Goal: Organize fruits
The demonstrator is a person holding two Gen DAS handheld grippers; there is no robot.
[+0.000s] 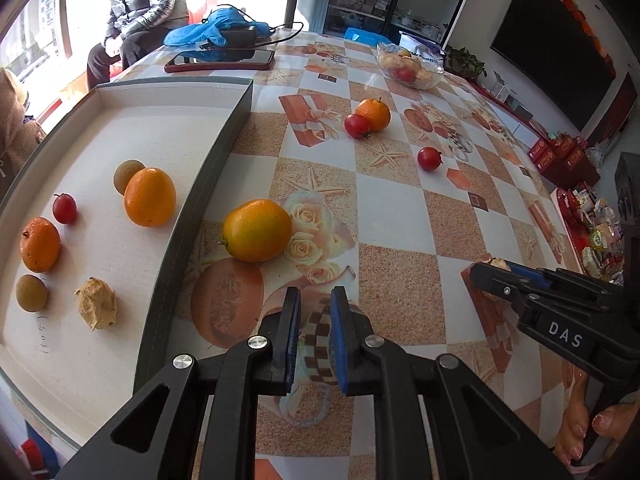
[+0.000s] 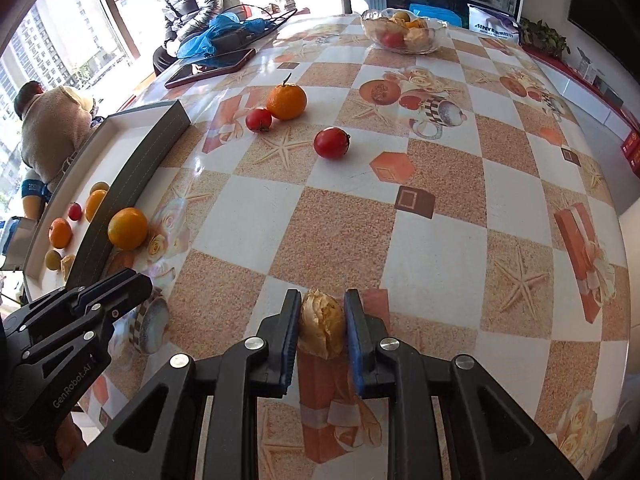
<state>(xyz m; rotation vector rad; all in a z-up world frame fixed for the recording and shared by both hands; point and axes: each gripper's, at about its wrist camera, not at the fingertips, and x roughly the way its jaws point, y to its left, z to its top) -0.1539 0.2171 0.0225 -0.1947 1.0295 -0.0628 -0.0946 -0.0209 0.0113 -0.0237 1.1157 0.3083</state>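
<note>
On the table (image 2: 440,240), near edge: right gripper (image 2: 322,328) clamped on a papery husk fruit (image 2: 321,328), its pads touching both sides
Left gripper (image 1: 315,336): fingers slightly apart, nothing between them, above the tablecloth just beside the tray's right wall
Tray (image 1: 224,136): at the table's left edge; inside lie two oranges (image 1: 150,197), a small red fruit (image 1: 64,209), two brown round fruits (image 1: 31,293) and another husk fruit (image 1: 96,303)
Loose orange (image 1: 258,230): on the table, close to the tray wall, perhaps touching it
Mid-table: mandarin (image 2: 286,101) touching a red fruit (image 2: 259,119); a second red fruit (image 2: 331,142) apart
Far edge: glass bowl (image 2: 402,32) of fruit
</note>
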